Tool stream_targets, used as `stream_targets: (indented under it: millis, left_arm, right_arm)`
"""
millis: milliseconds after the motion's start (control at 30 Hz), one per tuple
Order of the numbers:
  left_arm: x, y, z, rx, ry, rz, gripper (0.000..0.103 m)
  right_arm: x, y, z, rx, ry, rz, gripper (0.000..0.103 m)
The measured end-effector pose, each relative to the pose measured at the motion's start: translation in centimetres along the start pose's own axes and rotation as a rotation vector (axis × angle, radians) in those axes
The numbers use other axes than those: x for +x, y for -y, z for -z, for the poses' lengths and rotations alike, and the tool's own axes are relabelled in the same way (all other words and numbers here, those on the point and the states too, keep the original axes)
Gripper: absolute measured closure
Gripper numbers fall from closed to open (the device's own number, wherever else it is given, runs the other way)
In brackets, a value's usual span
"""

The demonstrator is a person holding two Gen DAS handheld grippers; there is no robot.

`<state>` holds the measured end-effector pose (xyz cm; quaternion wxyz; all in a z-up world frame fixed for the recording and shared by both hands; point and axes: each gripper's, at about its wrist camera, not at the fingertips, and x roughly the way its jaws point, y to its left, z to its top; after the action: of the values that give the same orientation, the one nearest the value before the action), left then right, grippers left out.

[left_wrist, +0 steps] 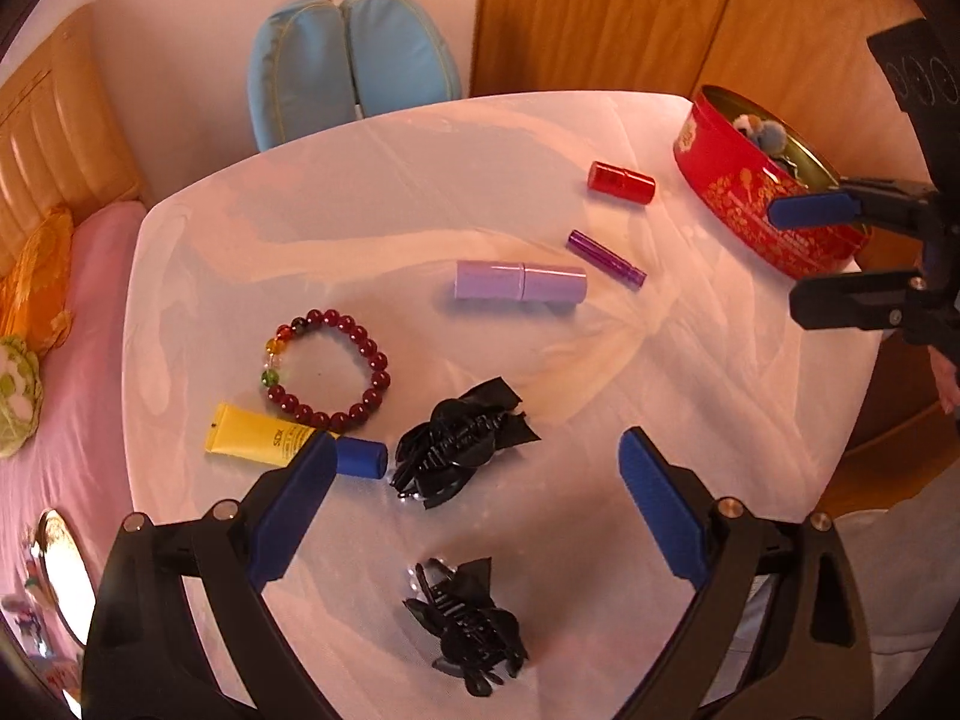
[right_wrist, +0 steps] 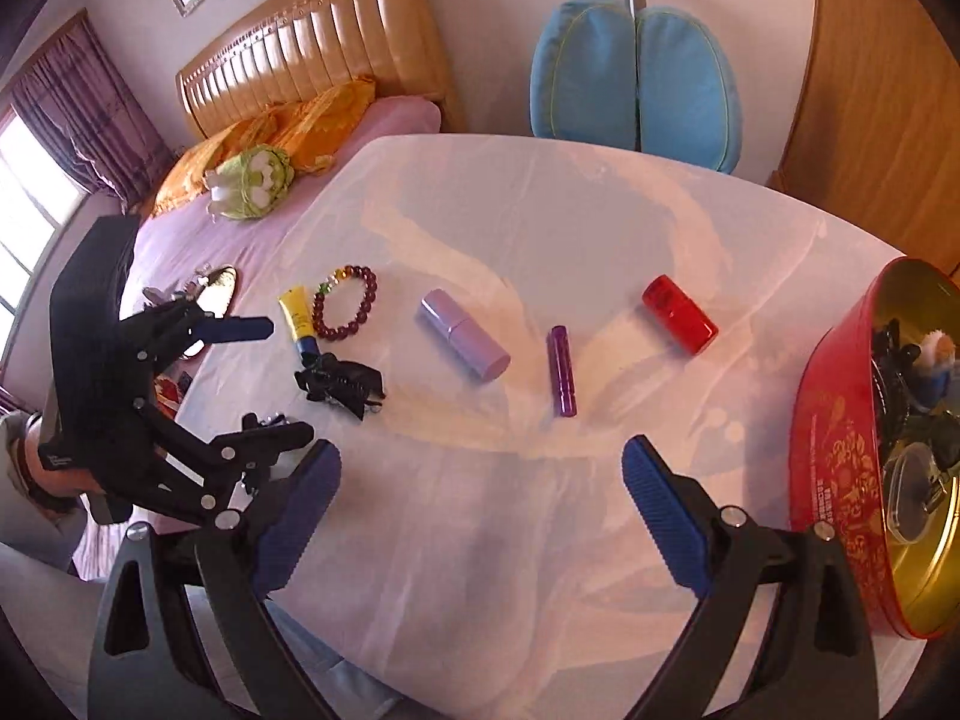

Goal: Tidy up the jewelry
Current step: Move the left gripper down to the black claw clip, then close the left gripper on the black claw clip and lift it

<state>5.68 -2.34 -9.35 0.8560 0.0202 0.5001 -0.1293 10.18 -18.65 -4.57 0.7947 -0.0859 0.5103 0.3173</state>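
Observation:
A dark red bead bracelet (left_wrist: 329, 367) lies on the white tablecloth (left_wrist: 420, 192), also in the right wrist view (right_wrist: 345, 303). Two black hair clips lie near it: one (left_wrist: 462, 453) ahead of my left gripper (left_wrist: 477, 480), one (left_wrist: 465, 630) between its arms. The left gripper is open and empty above them. A red round tin (left_wrist: 762, 204) stands at the right, open, with items inside (right_wrist: 900, 396). My right gripper (right_wrist: 480, 480) is open and empty over bare cloth, left of the tin.
A lilac tube (left_wrist: 519, 282), a purple stick (left_wrist: 606, 258), a red cylinder (left_wrist: 621, 182) and a yellow tube with blue cap (left_wrist: 270, 438) lie on the cloth. A blue chair (left_wrist: 354, 60) stands behind the table, a bed (right_wrist: 270, 192) to the left, a wooden wardrobe (left_wrist: 600, 12) behind.

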Motion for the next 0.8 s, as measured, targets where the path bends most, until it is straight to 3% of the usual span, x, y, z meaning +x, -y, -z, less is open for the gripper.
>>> stream_targets:
  millis: [167,200,300,367,400,433,500,633,800]
  left_arm:
    - [2.6,-0.3,-0.3,0.116,-0.020,0.067,0.011]
    - [3.0,-0.2,-0.4,0.141,-0.028,0.074,0.015]
    - [4.2,-0.4,-0.4,0.190,-0.060,0.081,0.041]
    - [4.5,-0.4,-0.2,0.225,-0.067,0.086,0.044]
    - [4.5,-0.3,-0.1,0.247,-0.066,0.086,0.050]
    - [4.4,-0.2,-0.1,0.270,-0.062,0.084,0.065]
    - [4.0,-0.3,-0.1,0.290,-0.055,0.089,0.076]
    - [2.5,-0.4,-0.9,0.295,-0.007,0.148,0.076]
    - [1.0,0.5,-2.6,0.306,0.019,0.155,0.076]
  right_arm:
    - [0.0,-0.6,1.3,0.063,-0.026,0.060,0.007]
    - [-0.1,-0.7,1.5,0.079,-0.028,0.071,0.007]
    - [-0.8,-0.9,2.0,0.114,-0.018,0.104,0.007]
    - [-1.1,-1.1,2.1,0.136,-0.005,0.118,0.007]
    - [-1.3,-1.2,2.2,0.146,0.001,0.124,0.007]
    - [-1.4,-1.3,2.3,0.156,0.007,0.129,0.007]
    - [-1.6,-1.6,2.4,0.175,0.015,0.136,0.007]
    - [-1.8,-1.8,3.1,0.213,0.024,0.149,0.007]
    - [-2.8,-0.9,4.0,0.249,0.049,0.145,0.007]
